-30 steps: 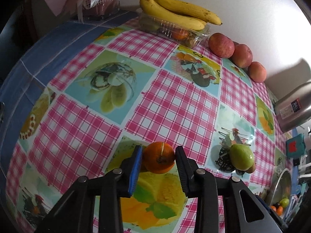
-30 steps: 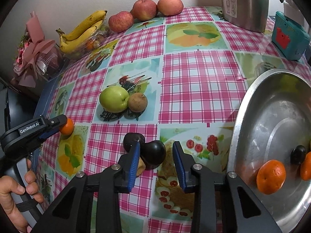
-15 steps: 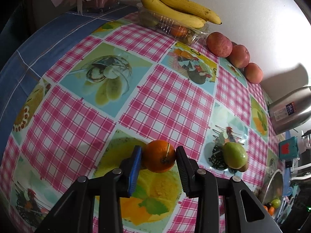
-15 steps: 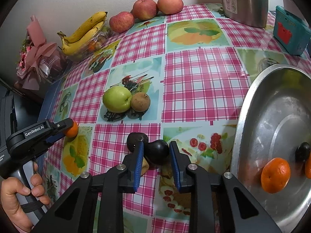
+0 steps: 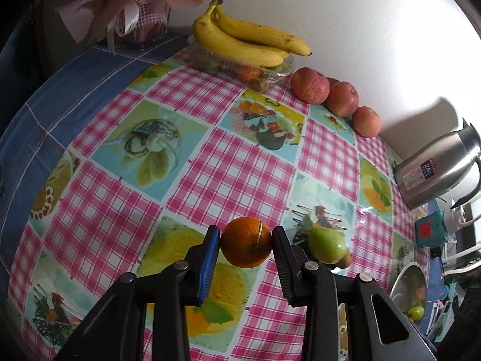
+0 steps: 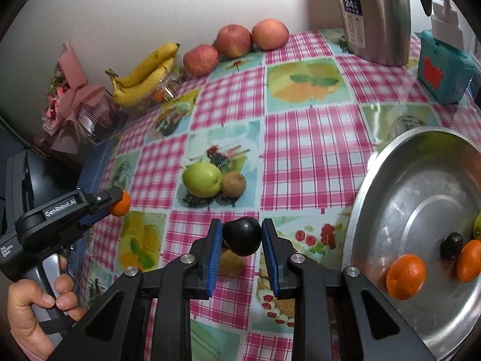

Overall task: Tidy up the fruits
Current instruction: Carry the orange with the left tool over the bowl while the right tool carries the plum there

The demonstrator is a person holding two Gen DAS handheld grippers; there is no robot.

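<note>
My left gripper is shut on an orange and holds it above the checked tablecloth; the right wrist view shows the same gripper at the left, in a person's hand. My right gripper is shut on a dark, almost black fruit, lifted off the cloth. Under it a tan fruit lies partly hidden by the left finger. A metal bowl at the right holds two oranges, a dark fruit and a green one at the frame's edge.
A green apple and a brown fruit lie mid-table. Along the wall are bananas on a clear box, three red apples, a steel flask, a teal box and a pink bouquet.
The right jaws closed onto the dark fruit and lifted it off the cloth. The left gripper rose too, with the orange still in it.
</note>
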